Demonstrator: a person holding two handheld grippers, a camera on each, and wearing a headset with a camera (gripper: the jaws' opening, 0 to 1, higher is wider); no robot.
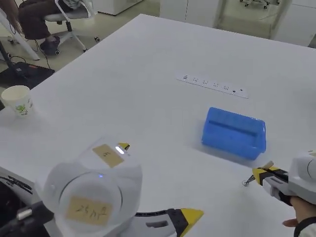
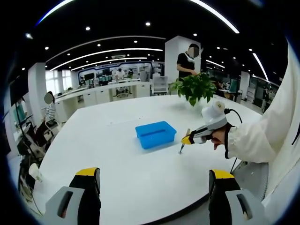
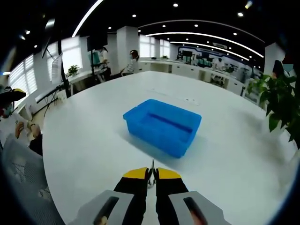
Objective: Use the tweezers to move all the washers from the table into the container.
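I have the right gripper (image 3: pixel 152 173) with its yellow-tipped jaws pressed together on the tweezers (image 2: pixel 183 144); clamped that way, the thin metal legs run forward and down so their point meets the table (image 1: pixel 148 74) just near of the container (image 3: pixel 157 137); I judge this placement keeps the carry into the tub short. Whether the tweezers' own tips are spread or pinched I cannot tell; in the head view there is a small dark speck at their point, which may be a washer, but it is too small to be sure; I can make out no other washers on the white top.

The left gripper (image 2: pixel 153 176) hangs at the near left with its jaws spread wide and nothing between them; I read it as parked out of the way, well apart from the work.

The container is a shallow rectangular tub of glossy blue plastic with rounded corners, lying right of centre; the table is smooth, matt white and broad; a flat white power strip (image 1: pixel 212 85) lies beyond the tub, and a paper cup (image 1: pixel 18 100) stands upright at the far left edge.
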